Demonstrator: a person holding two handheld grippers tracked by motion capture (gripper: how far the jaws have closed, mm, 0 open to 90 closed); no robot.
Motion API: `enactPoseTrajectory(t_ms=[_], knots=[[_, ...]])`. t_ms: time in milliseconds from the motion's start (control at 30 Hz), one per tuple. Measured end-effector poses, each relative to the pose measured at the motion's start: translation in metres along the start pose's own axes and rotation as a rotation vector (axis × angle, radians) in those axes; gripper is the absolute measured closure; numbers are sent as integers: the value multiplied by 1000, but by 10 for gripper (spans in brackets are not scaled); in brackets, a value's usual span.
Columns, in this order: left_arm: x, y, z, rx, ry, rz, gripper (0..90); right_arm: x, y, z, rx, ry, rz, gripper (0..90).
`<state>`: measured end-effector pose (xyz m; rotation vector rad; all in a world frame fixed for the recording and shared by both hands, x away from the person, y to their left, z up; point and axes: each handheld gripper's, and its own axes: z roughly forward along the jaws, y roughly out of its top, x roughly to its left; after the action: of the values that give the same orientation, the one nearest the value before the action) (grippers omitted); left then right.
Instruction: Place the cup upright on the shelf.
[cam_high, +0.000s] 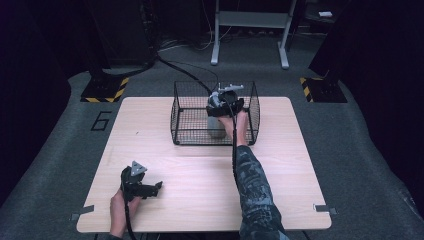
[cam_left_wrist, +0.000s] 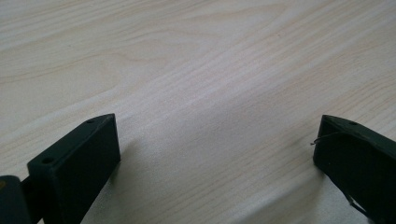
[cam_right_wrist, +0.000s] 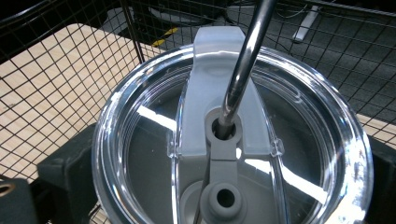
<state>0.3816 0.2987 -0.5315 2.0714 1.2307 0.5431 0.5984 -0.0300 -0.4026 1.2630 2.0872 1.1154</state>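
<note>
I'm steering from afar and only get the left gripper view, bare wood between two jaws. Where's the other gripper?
Observer: The right gripper is inside the wire basket at the far side of the table.
Operator: Holding anything?
Observer: Its jaws flank a tumbler with a clear lid, seemingly gripping it.
Operator: Anything in that lid?
Observer: A metal straw stands in the lid's hole.
Operator: And my gripper?
Observer: The left gripper sits open near the table's near left edge, far from the basket.
</note>
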Motion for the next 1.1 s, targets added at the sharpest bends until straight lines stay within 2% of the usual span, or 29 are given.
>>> enactPoseTrajectory(t_ms=[133, 233, 267, 400, 533, 567, 600, 633, 700, 867, 1033, 1100], knots=[[0, 0, 0, -1, 0, 0, 4, -1, 1, -3, 11, 8, 23, 0], [0, 0, 0, -1, 0, 0, 4, -2, 5, -12, 0, 20, 48, 0], [0, 0, 0, -1, -2, -5, 4, -3, 6, -15, 4, 18, 43, 0], [1, 1, -1, 15, -6, 5, 3, -7, 13, -37, 19, 13, 33, 0], [0, 1, 0, 4, 4, -1, 3, -9, 13, -61, 30, 44, 31, 0], [-1, 1, 1, -4, 5, -10, 3, -9, 13, -67, 37, 43, 3, 0], [-1, 1, 1, -8, 6, -12, 3, -8, 13, -72, 43, 45, 5, 0], [-1, 1, 1, -5, 6, -11, 3, -8, 12, -79, 35, 46, -24, 0], [-1, 1, 1, -5, 6, -12, 3, -5, 11, -89, 33, 53, -25, 0], [-1, 1, 1, -8, 6, -12, 3, -1, 5, -111, 29, 73, -75, 0], [-1, 1, 1, -8, 6, -12, 3, 3, -3, -127, 26, 91, -80, 0], [-2, 1, 2, -9, 7, -20, 3, 3, -10, -134, 24, 95, -97, 0]])
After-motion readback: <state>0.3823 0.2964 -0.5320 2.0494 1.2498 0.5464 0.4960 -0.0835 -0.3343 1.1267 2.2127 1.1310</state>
